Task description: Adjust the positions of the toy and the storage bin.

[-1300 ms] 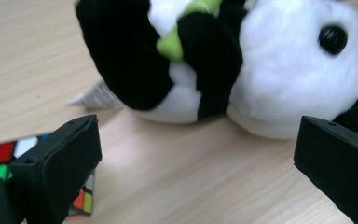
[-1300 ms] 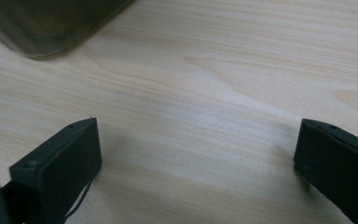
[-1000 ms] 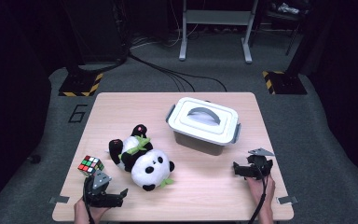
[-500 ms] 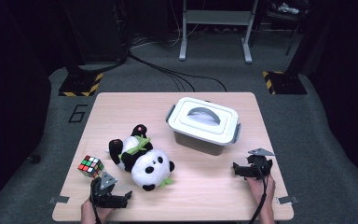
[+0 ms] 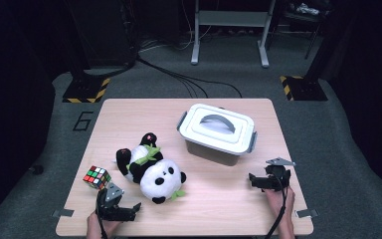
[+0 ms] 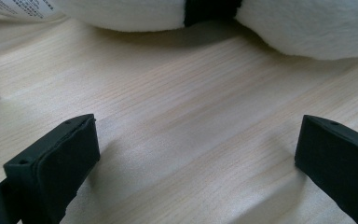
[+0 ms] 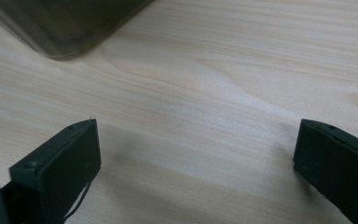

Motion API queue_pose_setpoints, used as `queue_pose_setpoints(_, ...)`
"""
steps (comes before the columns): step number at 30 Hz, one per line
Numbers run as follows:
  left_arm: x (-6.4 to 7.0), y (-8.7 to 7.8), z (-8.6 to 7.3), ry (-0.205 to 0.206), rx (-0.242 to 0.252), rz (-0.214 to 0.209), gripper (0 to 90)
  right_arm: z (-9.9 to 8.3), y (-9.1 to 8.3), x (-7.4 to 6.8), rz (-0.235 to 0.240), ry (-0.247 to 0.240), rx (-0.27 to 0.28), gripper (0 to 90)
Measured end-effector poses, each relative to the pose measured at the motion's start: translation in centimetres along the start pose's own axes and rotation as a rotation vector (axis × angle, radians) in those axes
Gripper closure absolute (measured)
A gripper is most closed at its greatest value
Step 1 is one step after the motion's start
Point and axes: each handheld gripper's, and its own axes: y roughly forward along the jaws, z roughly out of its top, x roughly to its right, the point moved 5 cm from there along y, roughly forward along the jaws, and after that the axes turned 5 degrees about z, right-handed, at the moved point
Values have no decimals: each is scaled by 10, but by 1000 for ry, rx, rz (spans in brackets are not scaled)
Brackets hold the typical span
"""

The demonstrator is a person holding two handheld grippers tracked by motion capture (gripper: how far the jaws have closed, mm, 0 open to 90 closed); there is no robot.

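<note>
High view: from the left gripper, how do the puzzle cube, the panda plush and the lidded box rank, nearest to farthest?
Measured from the left gripper at the table's near-left edge:
1. Panda plush, just beyond it and to its right.
2. Puzzle cube, beyond it and to its left; close to the panda's distance, so the top two are hard to separate.
3. Lidded box, far off toward the right, clearly farthest.

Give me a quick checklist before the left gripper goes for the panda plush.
1. Left gripper jaws wide apart with nothing between them: ok.
2. Panda plush lies ahead of the left gripper, bare wood between: ok.
3. Puzzle cube beside the gripper, clear of the jaws: ok.
4. Right gripper open and low over the table, away from the plush: ok.
5. Lidded box has its lid on; latches locked or not: cannot tell.
</note>
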Motion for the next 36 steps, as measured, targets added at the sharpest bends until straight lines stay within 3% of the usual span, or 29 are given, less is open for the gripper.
queue_pose_setpoints(3, 0, 0, 0, -1, -1, -2, 0, 1, -3, -1, 14, 10, 4, 7)
queue_pose_setpoints(11, 1, 0, 0, -5, 5, -1, 0, 20, -26, -6, 47, -33, 26, 0)
queue_pose_setpoints(27, 2, 0, 0, -12, 6, -4, 0, 85, -80, -33, 143, -152, 115, 0)
queue_pose_setpoints(31, 2, 0, 0, -13, 7, -3, 0, 105, -83, -41, 164, -184, 122, 0)
queue_pose_setpoints(36, 2, 0, 0, -14, 6, -5, 0, 127, -73, -54, 200, -221, 107, 0)
